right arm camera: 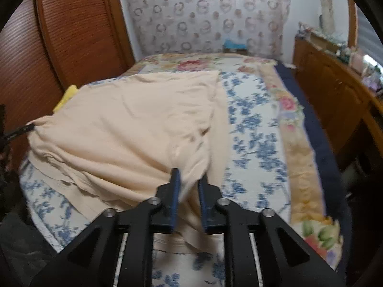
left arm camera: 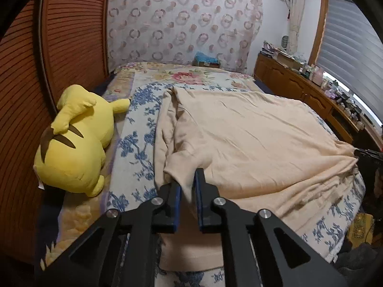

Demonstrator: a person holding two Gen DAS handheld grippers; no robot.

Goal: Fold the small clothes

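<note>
**Beige garment spread on bed, both grippers at near corners**

No readable writing. Left gripper point(left arm camera: 188, 179) jaws parted, beige garment point(left arm camera: 251, 138) corner loose between them. Right gripper point(right arm camera: 189, 178) likewise parted around the fabric, frame blurred. Floral quilt point(left arm camera: 134, 148) bare either side; yellow plush toy point(left arm camera: 76, 138) left of left gripper.

- The garment point(left arm camera: 251, 138) was plain pale peach.
- The bedspread point(right arm camera: 253, 129) was white with blue flower sprigs.
- The plush toy point(left arm camera: 76, 141) was yellow with brown stripes.
- The curtain point(left arm camera: 182, 19) bore pinkish rings.
</note>
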